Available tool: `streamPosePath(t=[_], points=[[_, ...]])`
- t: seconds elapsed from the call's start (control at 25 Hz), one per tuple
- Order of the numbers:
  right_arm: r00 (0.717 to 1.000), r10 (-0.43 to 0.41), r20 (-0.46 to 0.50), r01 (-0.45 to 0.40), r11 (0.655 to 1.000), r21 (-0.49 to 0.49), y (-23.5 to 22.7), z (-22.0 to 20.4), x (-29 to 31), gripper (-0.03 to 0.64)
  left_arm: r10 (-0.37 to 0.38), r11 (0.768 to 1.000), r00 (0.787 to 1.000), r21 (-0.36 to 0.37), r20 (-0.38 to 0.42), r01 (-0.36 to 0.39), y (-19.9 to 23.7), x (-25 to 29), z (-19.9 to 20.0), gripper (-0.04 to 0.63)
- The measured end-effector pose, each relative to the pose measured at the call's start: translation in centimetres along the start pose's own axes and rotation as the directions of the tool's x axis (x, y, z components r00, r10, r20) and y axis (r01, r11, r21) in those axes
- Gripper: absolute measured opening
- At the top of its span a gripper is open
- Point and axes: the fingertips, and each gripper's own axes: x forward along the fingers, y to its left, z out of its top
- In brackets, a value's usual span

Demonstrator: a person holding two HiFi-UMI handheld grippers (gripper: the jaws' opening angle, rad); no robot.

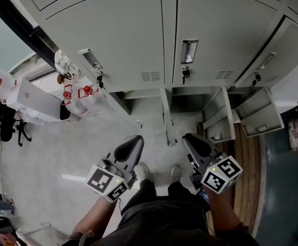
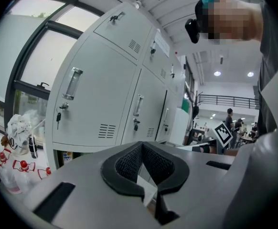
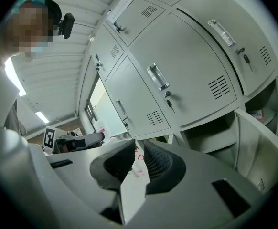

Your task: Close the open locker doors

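Grey lockers fill the top of the head view. Their upper doors are shut, with handles and hanging keys. In the bottom row, open doors stick out over the floor: a thin one seen edge-on, a middle one and a right one. My left gripper and right gripper hang side by side in front of them, touching nothing. Both are shut and hold nothing. The right gripper view shows an open door beside an open compartment.
A clear bag with red items and a white box sit at the left by the window. An office chair stands farther left. My shoes are on the pale floor; wooden flooring runs at the right. People stand far off.
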Motion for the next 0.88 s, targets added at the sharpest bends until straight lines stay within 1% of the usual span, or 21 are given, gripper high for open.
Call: streamPosePath(t=[0.24,0.48,0.6,0.88], points=[[0.997,-0.079,-0.004,0.079,0.996,0.030,-0.7,-1.6,0.9,0.020,-0.065,0.998,0.997,-0.005,-0.043,0.065,1.6,0.6,-0.9,0.002],[0.991,-0.135,-0.017,0.136,0.990,0.045,-1.1,-3.1,1.5,0.022,-0.125,0.992,0.989,-0.005,-0.076,0.125,2.3,1.2,-1.6,0.002],[0.986,-0.162,-0.030,0.163,0.985,0.054,-1.5,-4.1,1.7,0.055,-0.151,0.989,0.984,-0.008,-0.092,0.151,2.4,1.5,-2.0,0.002],[0.975,-0.214,-0.063,0.218,0.972,0.085,-2.3,-6.8,2.1,0.064,-0.203,0.979,0.973,-0.010,-0.110,0.203,2.3,2.1,-2.7,0.002]])
